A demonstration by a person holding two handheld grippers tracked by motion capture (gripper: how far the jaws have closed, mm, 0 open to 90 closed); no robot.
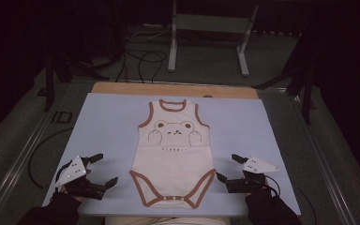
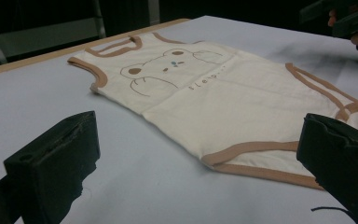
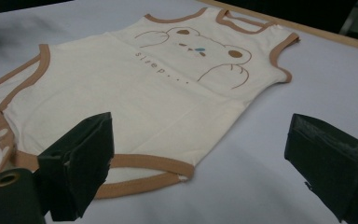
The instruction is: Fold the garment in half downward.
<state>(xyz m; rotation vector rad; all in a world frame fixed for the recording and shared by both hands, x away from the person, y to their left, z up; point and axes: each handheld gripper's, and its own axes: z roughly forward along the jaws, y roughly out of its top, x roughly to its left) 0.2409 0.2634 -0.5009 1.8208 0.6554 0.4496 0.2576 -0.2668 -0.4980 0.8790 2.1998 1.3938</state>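
in the high view we see the bodysuit (image 1: 173, 154) lying flat and face up in the middle of the blue mat (image 1: 103, 122), neck away from us and snap end near our edge. our left gripper (image 1: 102, 169) sits just off its lower left leg opening, our right gripper (image 1: 228, 168) just off the lower right one. both are spread wide and hold nothing, apart from the cloth. we judge the step in hand to be the approach for a first fold, so we should keep the two hands level and come in together.

in the left gripper view the bodysuit (image 2: 223, 102) stretches ahead, and its brown leg trim (image 2: 256, 147) runs toward the far jaw while the near jaw stands over bare mat. to grasp well we should slide forward until the trim sits between the jaws, keep the lower jaw flat on the mat to get under both layers, and bite the trimmed edge, not the thin body cloth.

in the right gripper view the bodysuit (image 3: 168, 88) lies left of centre, and the trim corner (image 3: 168, 168) sits just beside the left jaw, the right jaw over mat. we should shift toward the cloth, centre that corner, then close gently so nothing bunches.
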